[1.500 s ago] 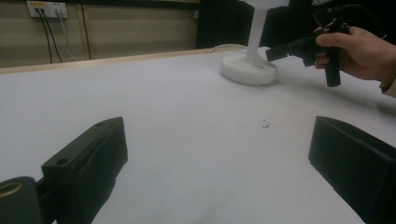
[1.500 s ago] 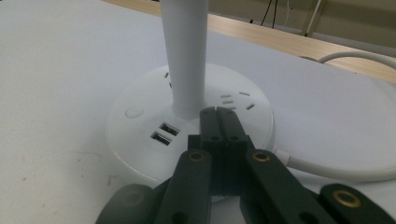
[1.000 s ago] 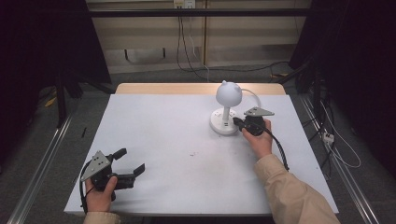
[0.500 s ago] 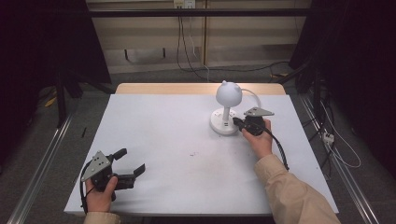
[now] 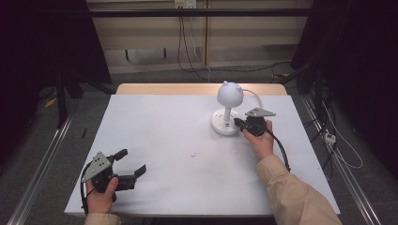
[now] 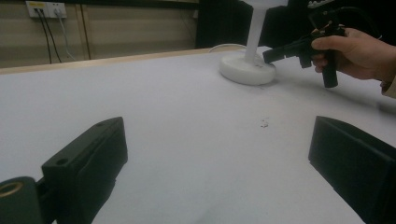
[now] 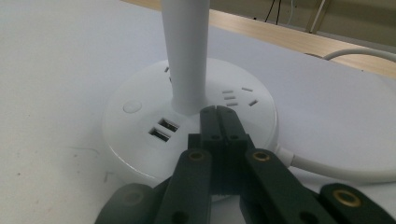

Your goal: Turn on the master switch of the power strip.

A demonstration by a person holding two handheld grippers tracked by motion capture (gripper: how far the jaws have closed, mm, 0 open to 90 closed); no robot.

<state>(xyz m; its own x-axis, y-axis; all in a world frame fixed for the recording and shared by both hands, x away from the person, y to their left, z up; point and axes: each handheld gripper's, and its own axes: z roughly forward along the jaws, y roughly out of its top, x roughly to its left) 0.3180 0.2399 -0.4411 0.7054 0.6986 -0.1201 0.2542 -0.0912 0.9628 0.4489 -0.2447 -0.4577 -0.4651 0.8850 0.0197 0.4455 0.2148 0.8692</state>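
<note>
The right gripper (image 7: 218, 109) has its jaws pressed together with nothing between them, the tips resting over the lamp base (image 7: 140, 154) just in front of the stem (image 7: 186, 56), which rises straight up ahead of them; the round button (image 7: 132, 106) lies to the tips' left and slightly beyond, past the two USB ports (image 7: 163, 129), so the coming move looks like a short sideways shift and a press down with the closed tips. In the high view the lamp (image 5: 228, 110) stands immediately left of the right gripper (image 5: 240, 123), at the far right part of the table (image 5: 159, 140), its cord (image 5: 256, 96) curling off behind. The left gripper (image 5: 132, 163) sits well apart at the near left edge, jaws spread wide and empty, so the right hand is plainly the nearer one. The lamp is smooth matte white plastic: a flat disc base with socket slots, a slim slightly tapering post, a ball-shaped head (image 5: 229, 94) with small ear-like bumps. The table is covered in plain white with a few faint specks (image 6: 264, 123)
</note>
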